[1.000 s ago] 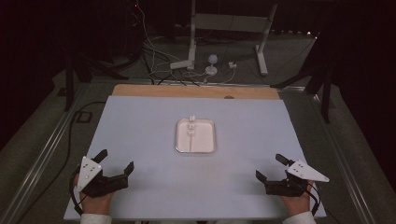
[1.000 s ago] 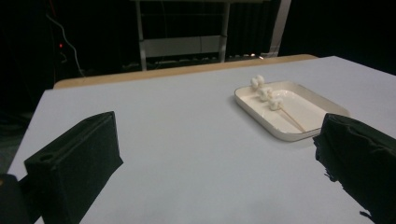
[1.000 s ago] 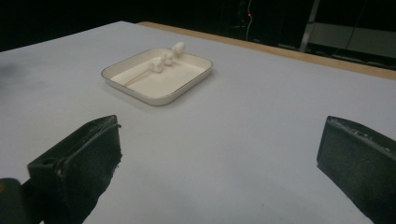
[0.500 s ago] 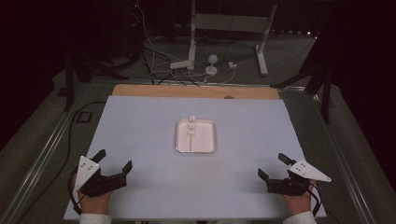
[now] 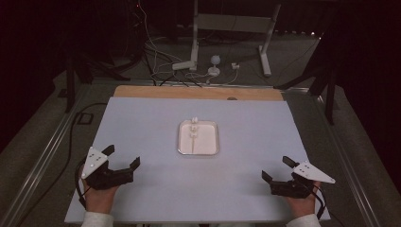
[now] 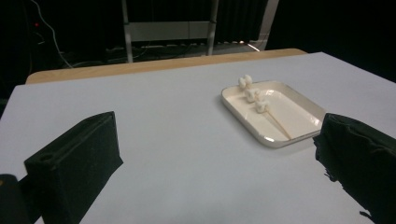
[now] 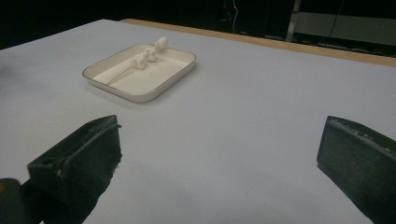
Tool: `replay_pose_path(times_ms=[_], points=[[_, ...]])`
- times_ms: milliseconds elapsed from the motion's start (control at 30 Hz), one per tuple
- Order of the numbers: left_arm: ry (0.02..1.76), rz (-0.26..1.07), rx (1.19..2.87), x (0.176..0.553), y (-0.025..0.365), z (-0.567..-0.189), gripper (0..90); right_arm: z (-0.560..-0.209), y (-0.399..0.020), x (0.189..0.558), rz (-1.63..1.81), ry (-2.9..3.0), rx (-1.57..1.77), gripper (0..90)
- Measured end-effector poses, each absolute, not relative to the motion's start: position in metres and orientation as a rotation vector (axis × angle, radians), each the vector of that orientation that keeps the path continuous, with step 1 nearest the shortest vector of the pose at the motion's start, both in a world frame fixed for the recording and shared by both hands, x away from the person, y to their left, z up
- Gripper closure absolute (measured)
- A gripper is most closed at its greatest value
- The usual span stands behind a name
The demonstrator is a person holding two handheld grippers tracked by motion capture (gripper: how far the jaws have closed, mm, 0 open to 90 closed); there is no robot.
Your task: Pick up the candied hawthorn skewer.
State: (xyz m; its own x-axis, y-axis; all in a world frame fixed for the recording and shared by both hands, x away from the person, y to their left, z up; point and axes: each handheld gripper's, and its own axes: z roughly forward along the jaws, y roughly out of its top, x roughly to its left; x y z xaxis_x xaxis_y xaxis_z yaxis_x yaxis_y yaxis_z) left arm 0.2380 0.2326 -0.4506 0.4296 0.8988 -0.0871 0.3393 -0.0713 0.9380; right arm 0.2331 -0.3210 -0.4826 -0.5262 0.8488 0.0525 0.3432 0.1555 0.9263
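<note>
Dark room, cables and a metal stand [image 5: 227, 28] on the floor behind a pale blue table [image 5: 142, 123] with a bare wooden strip [image 5: 189, 92] at its far edge.

Left gripper [image 5: 122, 161] held low over the near left corner of the table, jaws spread wide apart, nothing between them. Seen along its own jaws in the left gripper view [image 6: 219, 154], bare tabletop in the gap. Ahead of it and toward its right jaw, well apart, a shallow white tray [image 6: 299, 133]. In that tray, a thin wooden skewer [image 6: 278, 125] with small white lumps [image 6: 252, 95] strung along its far part, the farthest lump resting at the tray's far rim.

Right gripper [image 5: 276, 169] held low over the near right corner, jaws likewise wide apart and holding nothing. In the right gripper view [image 7: 219, 154], only tabletop between the jaws. Tray [image 7: 154, 93] ahead and toward its left jaw, well apart, skewer [image 7: 122, 74] lying lengthwise inside, lumps [image 7: 149, 53] at the end farthest from the gripper.

From above, tray [image 5: 182, 142] near the middle of the table, between the two grippers and beyond both, touched by neither. Grey three-cornered plate on top of each gripper, a cable trailing back past each hand.
</note>
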Motion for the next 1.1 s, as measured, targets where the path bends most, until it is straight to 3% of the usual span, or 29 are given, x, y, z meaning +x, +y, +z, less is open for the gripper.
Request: replay_pose_path(times_ms=[467,1100], points=[[1.053,0.638,1.642,0.272,0.197,-0.437,0.6,-0.483,-0.322,0.234,1.36,1.939,1.141,0.0],[1.056,0.59,1.687,0.308,0.157,-0.453,0.6,-0.484,-0.32,0.235,1.345,1.956,1.134,0.0]])
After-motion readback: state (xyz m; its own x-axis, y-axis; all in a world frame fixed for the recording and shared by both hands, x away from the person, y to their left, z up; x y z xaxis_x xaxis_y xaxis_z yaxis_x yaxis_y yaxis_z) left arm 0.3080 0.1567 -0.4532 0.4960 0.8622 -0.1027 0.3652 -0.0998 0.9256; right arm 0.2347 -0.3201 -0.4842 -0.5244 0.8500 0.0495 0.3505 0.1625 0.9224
